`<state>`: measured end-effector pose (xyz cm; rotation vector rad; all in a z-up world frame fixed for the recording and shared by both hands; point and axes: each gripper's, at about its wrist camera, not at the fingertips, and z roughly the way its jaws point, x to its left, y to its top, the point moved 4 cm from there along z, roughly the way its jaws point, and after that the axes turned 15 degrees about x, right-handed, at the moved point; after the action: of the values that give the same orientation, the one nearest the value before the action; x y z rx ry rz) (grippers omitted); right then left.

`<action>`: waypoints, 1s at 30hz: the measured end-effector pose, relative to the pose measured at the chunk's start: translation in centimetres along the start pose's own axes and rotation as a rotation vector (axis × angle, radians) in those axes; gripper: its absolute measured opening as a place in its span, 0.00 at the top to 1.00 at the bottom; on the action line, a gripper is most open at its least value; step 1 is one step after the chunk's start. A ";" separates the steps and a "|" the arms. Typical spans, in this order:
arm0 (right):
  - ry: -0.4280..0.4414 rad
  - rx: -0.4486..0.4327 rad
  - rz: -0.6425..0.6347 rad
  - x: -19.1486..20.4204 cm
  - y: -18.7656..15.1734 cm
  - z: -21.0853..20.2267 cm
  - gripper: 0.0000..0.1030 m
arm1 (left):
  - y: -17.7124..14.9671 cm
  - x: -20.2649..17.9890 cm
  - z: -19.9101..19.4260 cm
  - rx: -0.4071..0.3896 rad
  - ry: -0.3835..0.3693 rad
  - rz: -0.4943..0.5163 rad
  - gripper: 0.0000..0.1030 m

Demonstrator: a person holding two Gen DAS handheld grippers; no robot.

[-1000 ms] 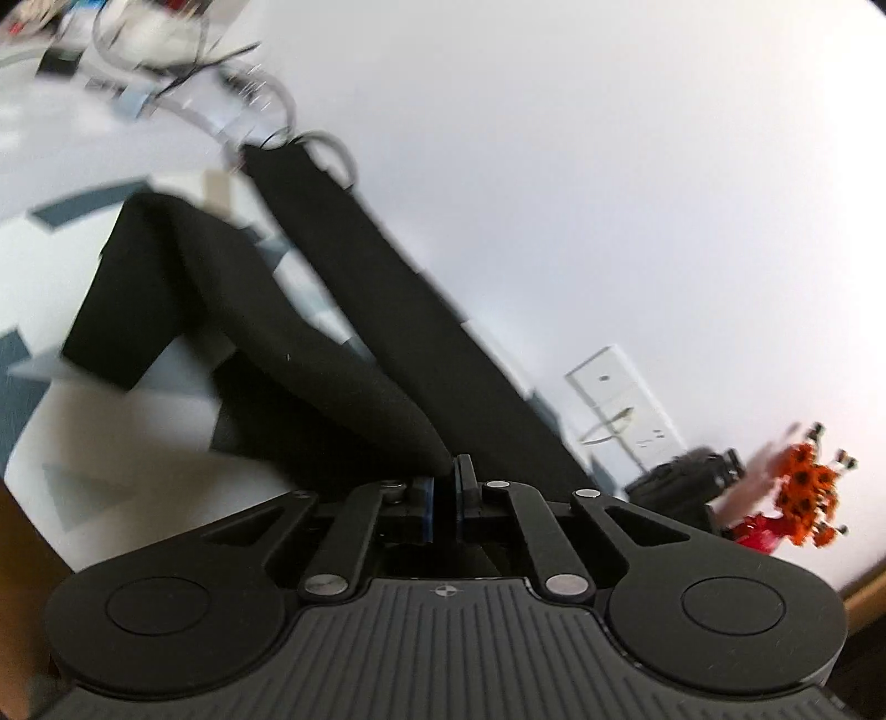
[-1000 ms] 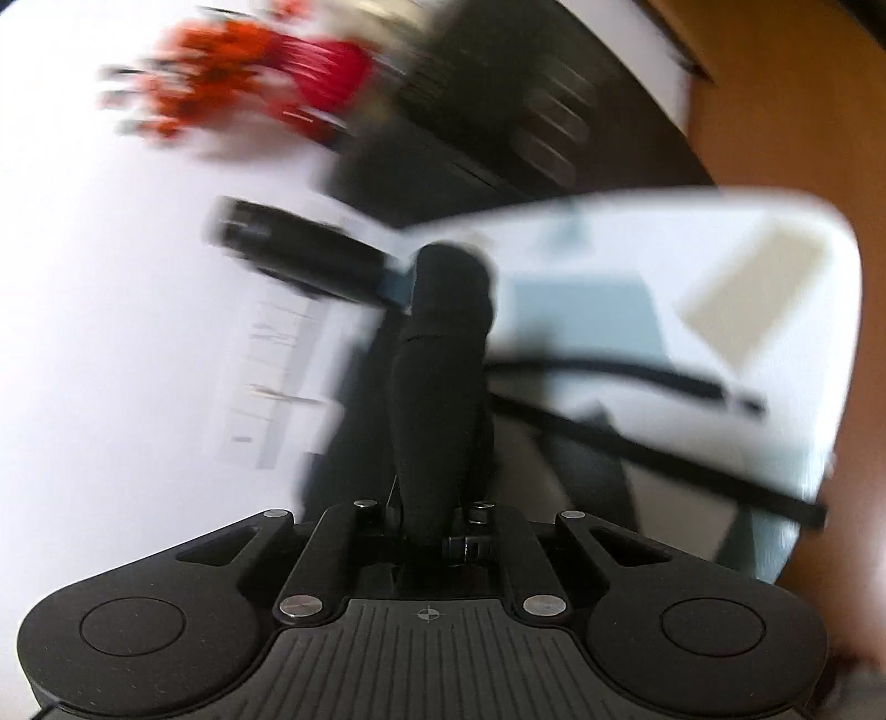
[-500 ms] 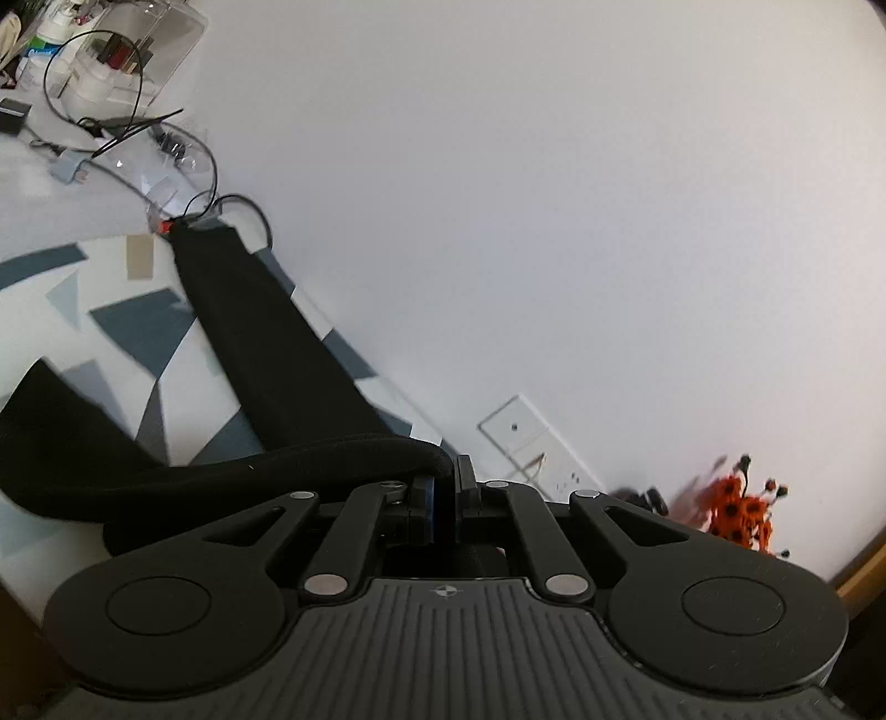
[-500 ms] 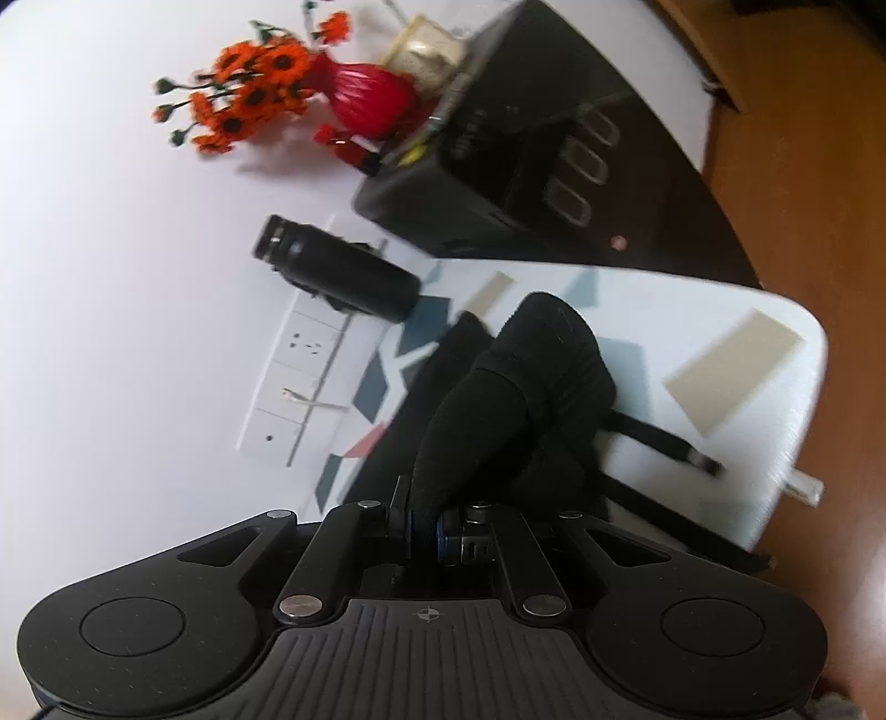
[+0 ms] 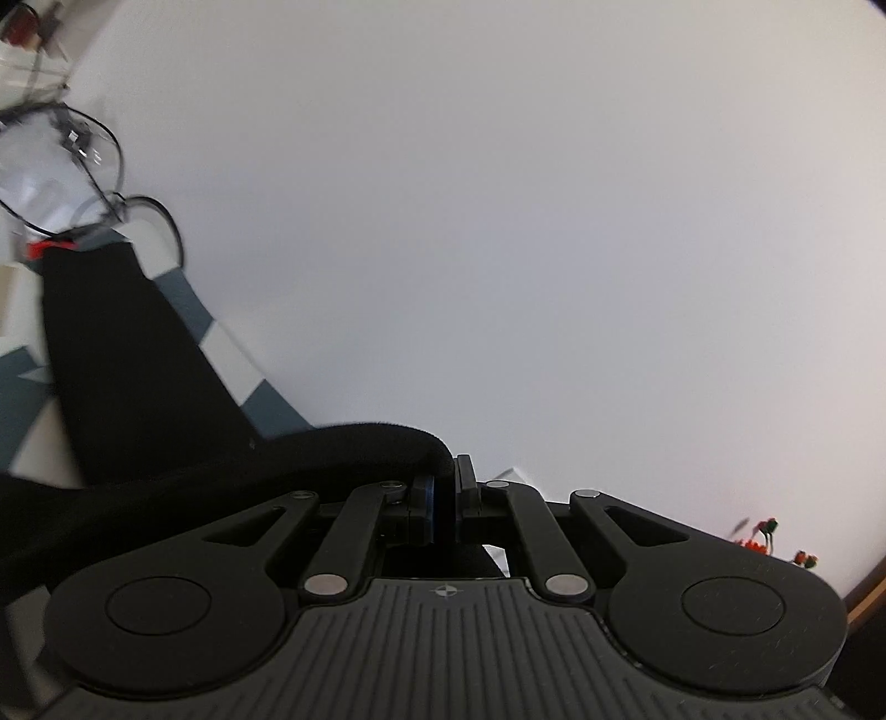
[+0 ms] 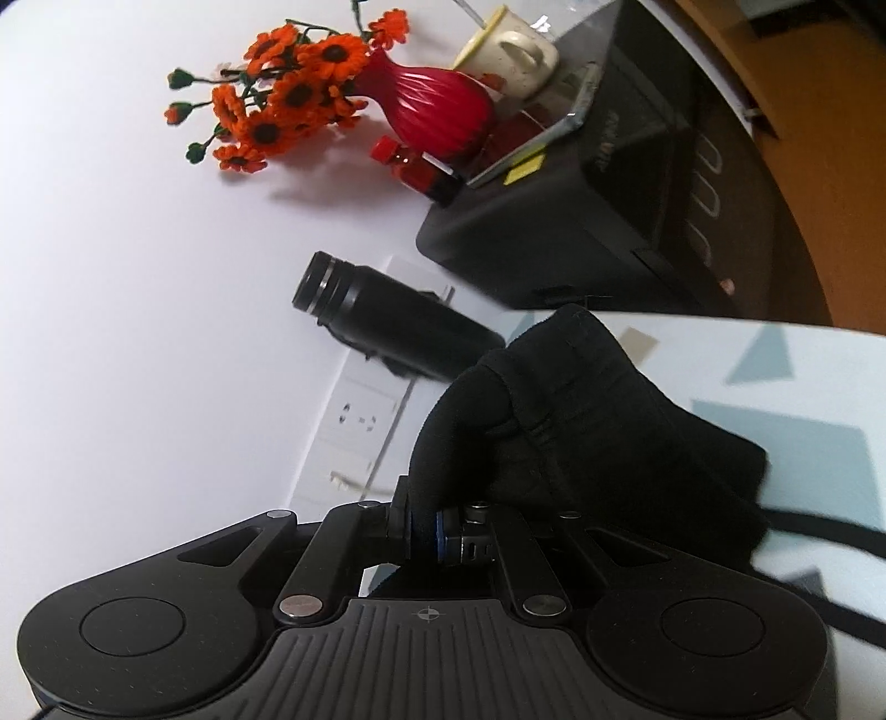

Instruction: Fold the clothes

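Note:
A black garment lies on a table covered with a white cloth with grey-blue shapes (image 6: 786, 437). My left gripper (image 5: 443, 487) is shut on an edge of the black garment (image 5: 127, 360), which runs off to the left and up toward the wall. My right gripper (image 6: 426, 526) is shut on a bunched part of the same garment (image 6: 581, 421), lifted above the table. A black strap (image 6: 830, 534) of it trails to the right.
A white wall fills the left wrist view, with cables (image 5: 94, 166) at the far left. In the right wrist view stand a red vase with orange flowers (image 6: 432, 111), a cream mug (image 6: 509, 50), a black box (image 6: 609, 210), a black flask (image 6: 393, 321) and wall sockets (image 6: 360, 421).
Both grippers have swung toward the wall with the garment still pinched. The left view now shows mostly wall. The right gripper has come nearer the flask and vase.

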<state>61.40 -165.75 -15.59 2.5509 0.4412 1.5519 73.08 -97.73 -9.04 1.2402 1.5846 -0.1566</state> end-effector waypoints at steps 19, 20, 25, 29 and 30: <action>-0.311 -0.033 0.064 -2.3 3.6 15.0 0.69 | 3.3 7.7 22.1 0.458 0.226 -0.133 0.55; -0.312 -0.026 0.059 -2.0 3.5 15.0 0.65 | 3.3 7.4 21.6 0.479 0.215 -0.114 0.54; -0.108 -0.021 0.111 -0.2 0.2 10.7 0.30 | 3.0 5.1 17.0 0.591 0.077 0.017 0.30; -0.082 0.098 0.136 -0.9 -5.7 7.7 0.29 | 1.6 4.5 11.1 0.667 0.001 0.174 0.28; -0.075 0.157 0.132 -1.3 -7.1 7.4 0.29 | 1.4 4.9 9.7 0.662 0.055 0.187 0.12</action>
<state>66.12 -159.02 -21.93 2.7991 0.4085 1.5124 80.91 -100.27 -16.33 1.9049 1.5003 -0.5642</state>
